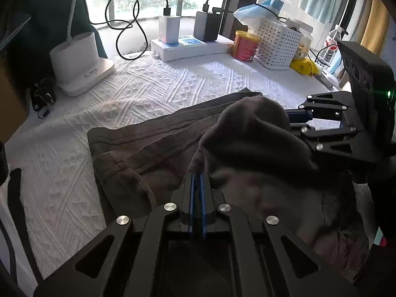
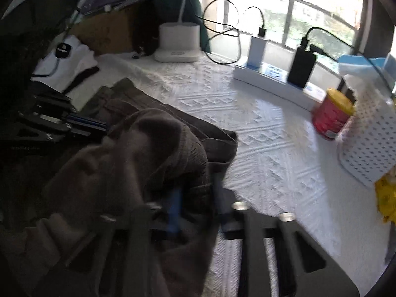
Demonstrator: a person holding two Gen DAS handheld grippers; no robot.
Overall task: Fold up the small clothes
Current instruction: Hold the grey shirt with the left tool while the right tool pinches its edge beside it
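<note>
Dark grey-brown garment (image 1: 153, 148) lay rumpled on the white textured cloth (image 1: 74, 173) covering the counter, filling the centre and lower right of the left wrist view. One part of it rose in a rounded hump (image 1: 250, 128) just right of the middle; a flatter part with stitched seams spread toward the left.

The left gripper (image 1: 197, 180) stood at the bottom centre of that view, its blue-padded fingers pressed together, with a fold of the garment pinched at their tips. The right gripper (image 1: 297, 118) reached in from the right edge, its tips buried in the hump of fabric. In the blurred right wrist view the garment draped over that gripper (image 2: 195, 195), and a blue pad (image 2: 174, 205) showed with cloth bunched against it; whether the pads actually pressed on the cloth could not be told through the blur.

Along the top of the left wrist view stood a white lamp base (image 1: 79, 61) at the upper left, a white power strip (image 1: 193, 47) with two chargers plugged in at the centre, a red tin with a yellow lid (image 1: 245, 47), and a white perforated basket (image 1: 277, 44) to its right, all well apart from the garment.
</note>
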